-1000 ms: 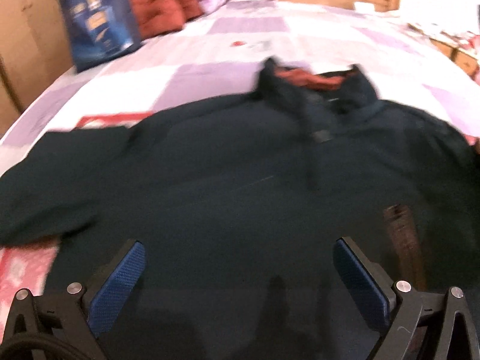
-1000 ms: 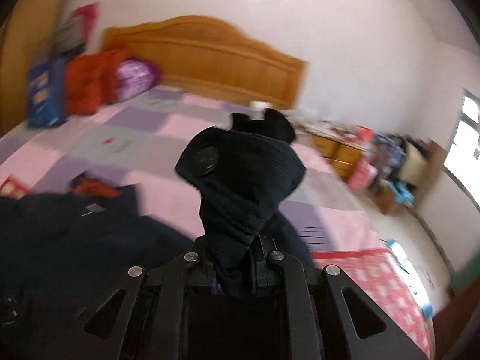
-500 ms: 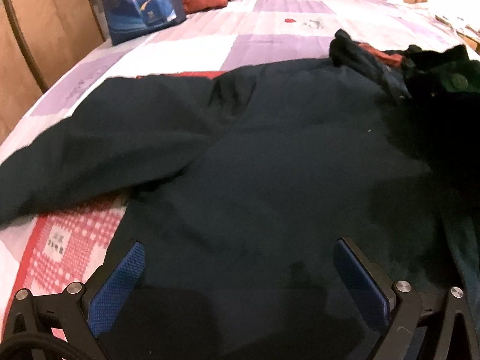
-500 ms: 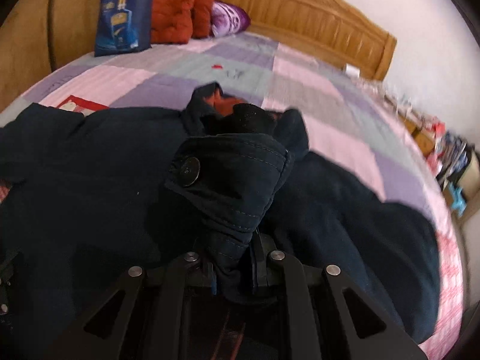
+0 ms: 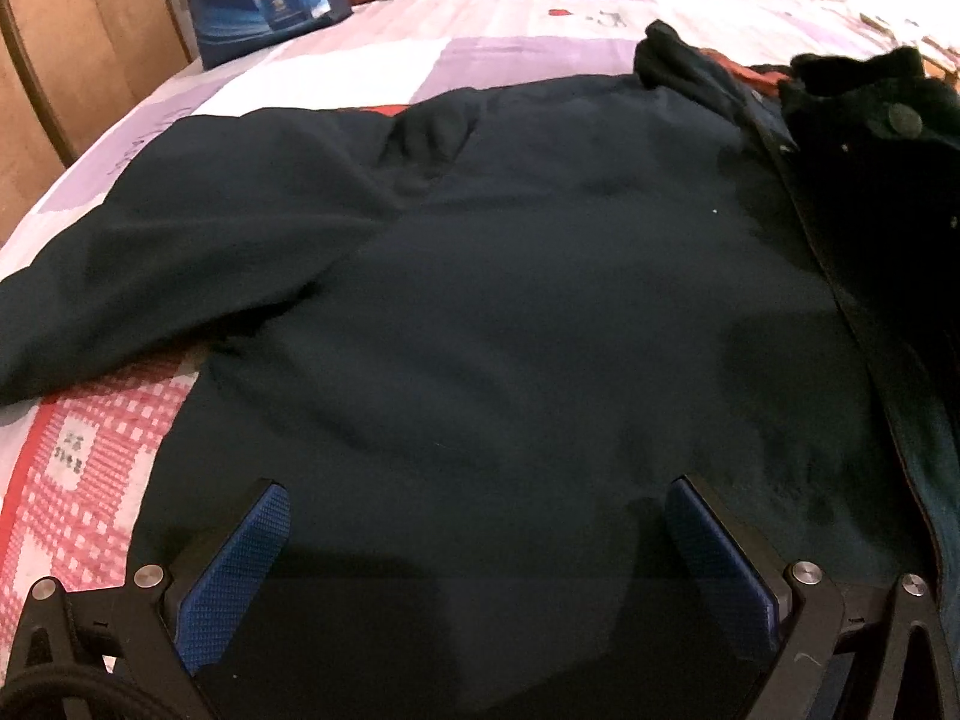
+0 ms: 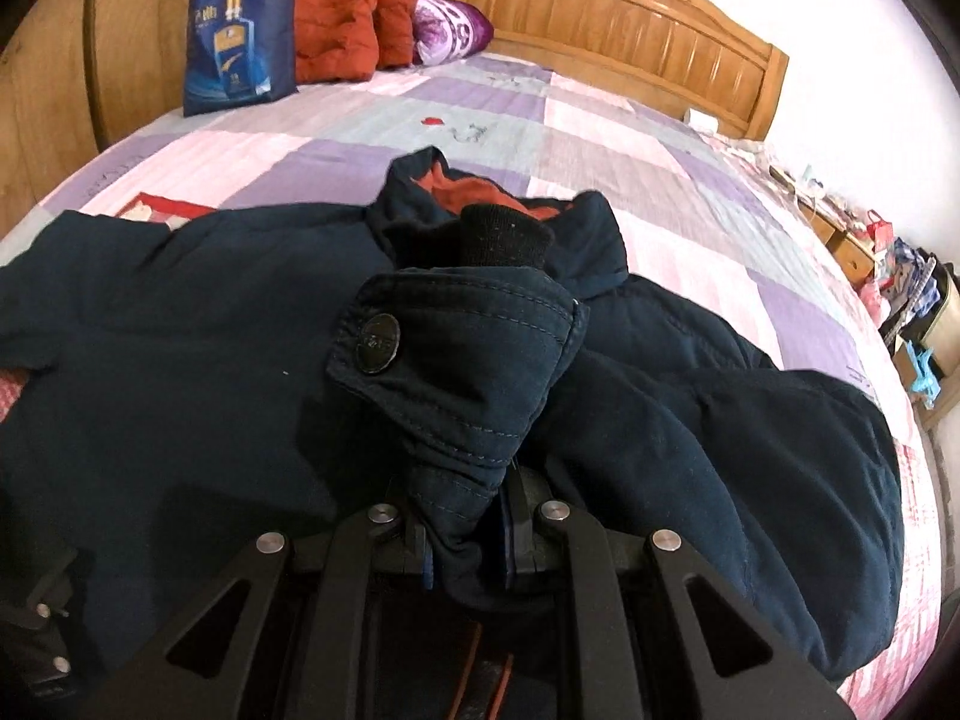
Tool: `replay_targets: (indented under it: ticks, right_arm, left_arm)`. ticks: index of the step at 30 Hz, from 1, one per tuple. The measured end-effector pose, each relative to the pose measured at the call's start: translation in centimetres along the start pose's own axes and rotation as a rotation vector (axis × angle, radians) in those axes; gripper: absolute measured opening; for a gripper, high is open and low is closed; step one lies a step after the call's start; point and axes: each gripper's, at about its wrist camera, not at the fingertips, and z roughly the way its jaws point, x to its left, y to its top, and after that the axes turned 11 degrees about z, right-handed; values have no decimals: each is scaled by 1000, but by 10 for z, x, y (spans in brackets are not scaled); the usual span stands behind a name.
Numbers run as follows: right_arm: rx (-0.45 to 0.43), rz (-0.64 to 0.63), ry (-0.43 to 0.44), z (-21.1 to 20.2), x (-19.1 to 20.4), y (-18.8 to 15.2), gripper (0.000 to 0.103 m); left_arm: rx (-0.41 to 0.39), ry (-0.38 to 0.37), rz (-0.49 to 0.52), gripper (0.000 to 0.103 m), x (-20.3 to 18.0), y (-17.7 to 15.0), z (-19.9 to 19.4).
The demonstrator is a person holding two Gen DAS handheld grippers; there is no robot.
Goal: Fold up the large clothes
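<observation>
Navy cloth fills both views: a large dark jacket (image 5: 510, 300) lies spread front-up on a bed (image 6: 600, 138) covered in purple, pink and pale-grey patchwork, its collar towards the wooden headboard (image 6: 600, 6) and showing an orange-red lining (image 6: 474, 192). One sleeve (image 5: 180, 258) stretches out flat to the left in the left wrist view, over a red-and-white checked patch of the cover. The other sleeve's cuff (image 6: 462, 360) — stitched navy fabric with a dark round button (image 6: 377, 343) and a black ribbed knit inner cuff (image 6: 504, 237) — is clamped between the pads of the right gripper (image 6: 465, 540), jaws closed tight on the cloth, and held above the jacket's chest near the collar. The button bears embossed marks too small to read. The left gripper (image 5: 477, 558) stands released, its blue textured pads (image 5: 234, 576) wide apart over the jacket's lower body, nothing between them. At the bed's far corner a blue shopping bag (image 6: 237, 42) carries printed lettering and a bottle picture — not legible — beside red-orange cushions (image 6: 354, 24) and a purple patterned pillow (image 6: 453, 27).
</observation>
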Motion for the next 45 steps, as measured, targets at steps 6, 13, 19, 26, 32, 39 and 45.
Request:
replay_targets:
  ticks: [6, 13, 19, 26, 32, 39, 45]
  right_arm:
    - [13, 9, 26, 0, 8, -8, 17]
    - [51, -49, 81, 2, 28, -20, 18]
    - [115, 28, 222, -3, 19, -12, 70]
    - [-97, 116, 203, -80, -33, 7, 80]
    - [-139, 295, -167, -86, -157, 4, 80]
    - [-84, 432, -266, -56, -237, -2, 80]
    - [71, 338, -179, 10, -241, -33, 82]
  left_arm:
    - [7, 7, 5, 103, -3, 1, 0]
    - [13, 13, 23, 103, -10, 3, 1]
    - [0, 16, 34, 103, -16, 9, -3]
    - [-47, 6, 5, 103, -17, 37, -17]
    - [-141, -58, 45, 103, -51, 96, -26]
    - [-266, -154, 158, 103, -137, 166, -24]
    - [-61, -90, 130, 103, -151, 142, 74]
